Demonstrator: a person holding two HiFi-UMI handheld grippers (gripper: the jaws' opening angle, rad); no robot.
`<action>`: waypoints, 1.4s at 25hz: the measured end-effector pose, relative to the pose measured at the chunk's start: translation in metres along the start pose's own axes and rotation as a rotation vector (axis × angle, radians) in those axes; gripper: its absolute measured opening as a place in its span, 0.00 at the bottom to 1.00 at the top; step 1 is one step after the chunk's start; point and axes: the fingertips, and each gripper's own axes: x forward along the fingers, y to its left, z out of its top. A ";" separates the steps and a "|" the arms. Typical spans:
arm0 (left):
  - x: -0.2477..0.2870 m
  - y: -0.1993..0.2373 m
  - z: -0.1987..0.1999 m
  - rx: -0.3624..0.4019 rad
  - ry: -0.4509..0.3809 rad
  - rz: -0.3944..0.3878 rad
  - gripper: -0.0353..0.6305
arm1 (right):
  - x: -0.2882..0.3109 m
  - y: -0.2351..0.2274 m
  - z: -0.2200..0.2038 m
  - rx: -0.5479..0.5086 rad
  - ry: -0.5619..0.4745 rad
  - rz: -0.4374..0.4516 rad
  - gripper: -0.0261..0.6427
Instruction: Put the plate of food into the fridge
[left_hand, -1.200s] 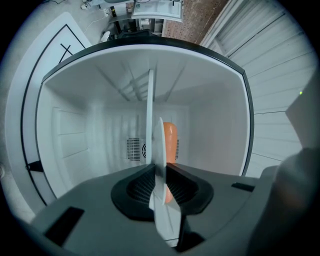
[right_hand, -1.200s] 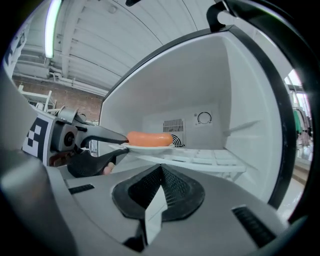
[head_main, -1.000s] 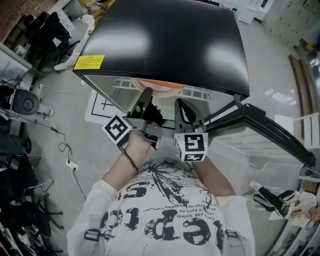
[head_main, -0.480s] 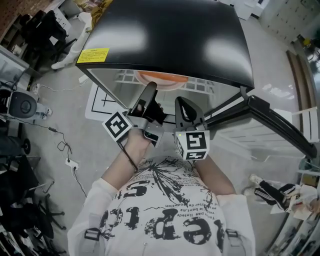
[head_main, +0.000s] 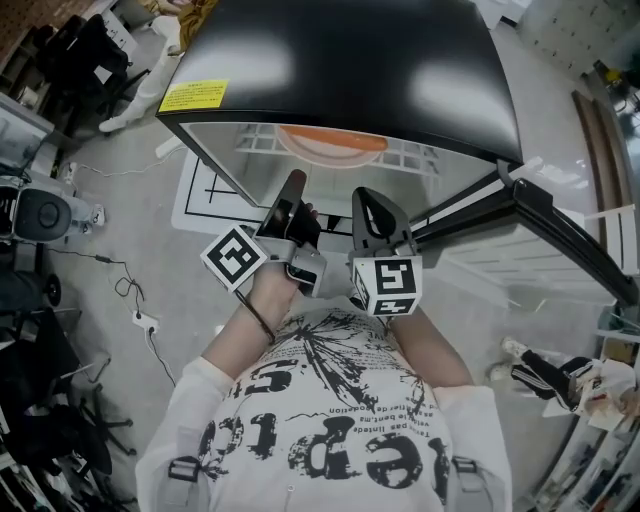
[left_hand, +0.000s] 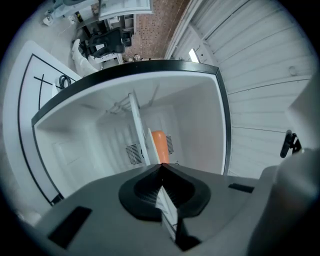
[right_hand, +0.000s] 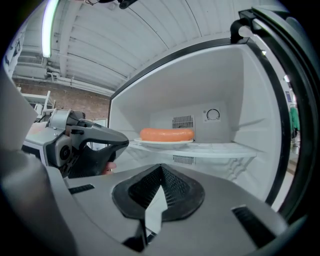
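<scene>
I am looking down on the black top of the fridge (head_main: 340, 70), with its door (head_main: 560, 240) swung open to my right. Inside the white compartment, the right gripper view shows a clear shelf (right_hand: 220, 149) running across. The white plate (right_hand: 162, 142) sits flat on it, near the back wall and a little left of middle. On the plate lies an orange sausage (right_hand: 166, 134). Its long axis runs side to side, level with the shelf and parallel to the back wall, one end toward each side wall. From the head view I catch only the orange front edge of it under the fridge's top lip.

Both grippers sit just outside the opening, side by side and clear of the plate. The left gripper (head_main: 293, 185) is closing; in its own view the tips meet with nothing between them. The right gripper (head_main: 365, 200) is likewise pressed together and empty, its tips aimed at the shelf below the plate.
</scene>
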 end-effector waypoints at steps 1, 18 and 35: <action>-0.002 0.000 0.000 0.013 0.004 -0.001 0.06 | 0.001 0.002 0.000 0.004 0.000 0.000 0.04; -0.016 -0.003 -0.019 1.101 0.141 0.100 0.06 | -0.001 0.009 0.006 0.005 -0.025 0.003 0.04; -0.013 0.002 -0.042 1.144 0.178 0.118 0.06 | -0.005 0.000 0.009 0.005 -0.055 -0.010 0.04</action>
